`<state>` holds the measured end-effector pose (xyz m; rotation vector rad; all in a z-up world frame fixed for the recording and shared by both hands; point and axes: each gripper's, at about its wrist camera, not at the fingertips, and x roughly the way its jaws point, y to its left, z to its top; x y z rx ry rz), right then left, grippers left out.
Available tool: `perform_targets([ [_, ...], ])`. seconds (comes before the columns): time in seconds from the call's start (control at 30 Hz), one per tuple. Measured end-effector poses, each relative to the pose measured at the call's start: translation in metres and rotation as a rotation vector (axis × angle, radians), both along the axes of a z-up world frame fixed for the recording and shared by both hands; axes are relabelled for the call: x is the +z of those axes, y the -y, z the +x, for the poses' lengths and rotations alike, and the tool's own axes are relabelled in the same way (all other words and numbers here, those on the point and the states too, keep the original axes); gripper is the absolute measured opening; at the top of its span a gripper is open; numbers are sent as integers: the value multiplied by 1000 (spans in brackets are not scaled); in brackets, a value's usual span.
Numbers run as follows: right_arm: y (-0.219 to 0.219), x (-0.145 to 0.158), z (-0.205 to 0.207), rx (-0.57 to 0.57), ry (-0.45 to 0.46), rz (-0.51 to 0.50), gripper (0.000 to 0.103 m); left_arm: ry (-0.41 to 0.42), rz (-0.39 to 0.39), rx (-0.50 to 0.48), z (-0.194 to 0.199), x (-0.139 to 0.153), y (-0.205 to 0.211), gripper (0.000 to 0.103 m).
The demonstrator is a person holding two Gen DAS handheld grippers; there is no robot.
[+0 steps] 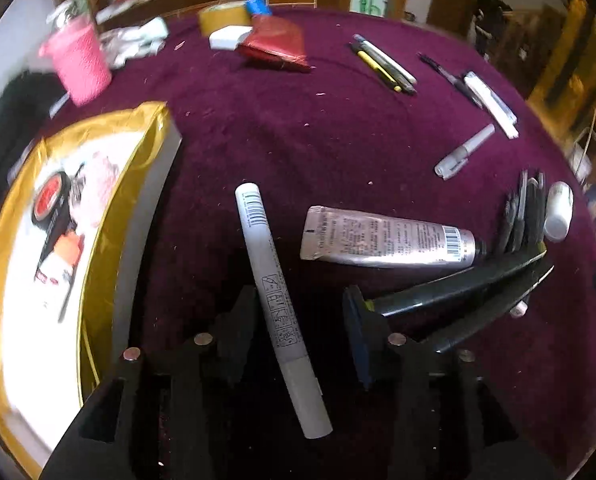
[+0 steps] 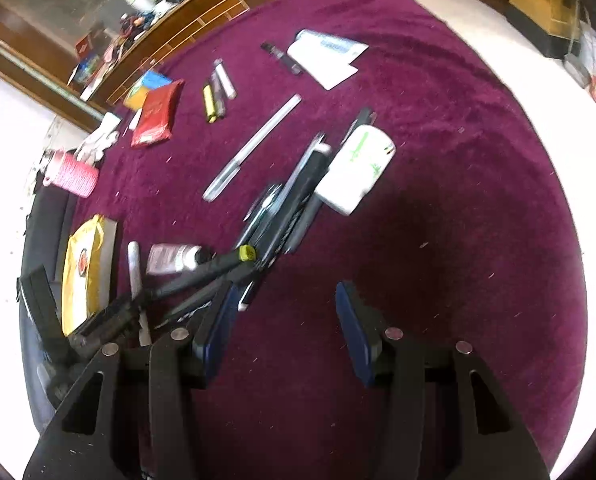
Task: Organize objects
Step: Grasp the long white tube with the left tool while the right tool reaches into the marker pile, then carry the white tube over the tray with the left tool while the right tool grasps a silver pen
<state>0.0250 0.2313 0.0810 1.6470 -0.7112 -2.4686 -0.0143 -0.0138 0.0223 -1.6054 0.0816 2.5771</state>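
Marker tip behind blurred fingers

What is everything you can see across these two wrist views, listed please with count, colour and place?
Tablecloth: one, maroon, under everything.
Marker: one, grey-white with barcode, lying between the left fingers.
Tube: one, silver with dark cap, right of the marker.
Dark pens: at least two, black, beside the left hand-held gripper's right finger.
Box: one, gold and white, left edge.
Yarn spool: one, pink, far left.
Red packet: one, far middle.
Tape roll: one, tan, behind the packet.
White pen: one, mid-table.
White pack: one, green print, right of the pen pile.
Left hand-held gripper: black, open.
Right hand-held gripper: black, blue pads, open, empty.
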Motion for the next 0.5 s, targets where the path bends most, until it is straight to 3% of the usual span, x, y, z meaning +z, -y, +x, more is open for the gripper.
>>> perform_targets([
  [0.03,-4,1,-2,-11,-1,7,49,2,38,1,0,1,4,13],
  [0.07,-8,2,-3,-19,0,16,49,21,88,11,0,2,9,11],
  [0.1,-12,3,-5,-25,1,25,49,32,151,25,3,4,17,11],
  [0.27,-14,8,-14,-7,-3,55,49,-16,255,52,20,31,38,11],
  [0.37,13,14,-27,110,-17,67,49,-40,323,75,33,47,54,11],
  [0.5,81,15,-53,347,-27,99,49,-62,388,114,53,64,74,11],
])
